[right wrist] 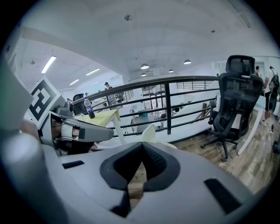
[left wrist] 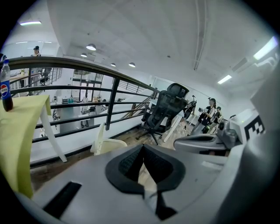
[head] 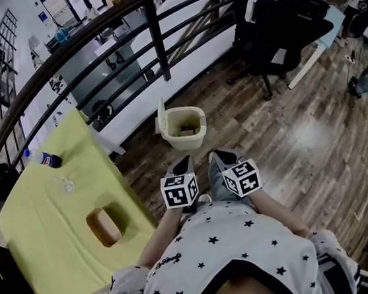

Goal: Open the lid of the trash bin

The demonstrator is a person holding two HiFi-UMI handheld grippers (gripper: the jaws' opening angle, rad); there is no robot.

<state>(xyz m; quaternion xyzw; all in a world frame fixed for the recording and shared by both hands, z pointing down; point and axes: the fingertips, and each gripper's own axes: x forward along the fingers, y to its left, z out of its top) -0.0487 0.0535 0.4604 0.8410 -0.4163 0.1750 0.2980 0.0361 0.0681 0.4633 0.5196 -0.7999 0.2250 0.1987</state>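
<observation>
Bin [head: 196,137] looks light, stiff plastic, its lid [head: 161,116] already upright and best gripped at its free edge; left gripper [head: 184,160] and right gripper [head: 215,154] are pressed together, empty.

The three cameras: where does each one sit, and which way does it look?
Head view: on the person's head, facing steeply down at the trash bin; arms, left gripper, right gripper show.
Left gripper view: on the left gripper, facing along its shut jaws to the trash bin; right gripper shows.
Right gripper view: on the right gripper, likewise; left gripper shows.
All three share the trash bin.
</observation>
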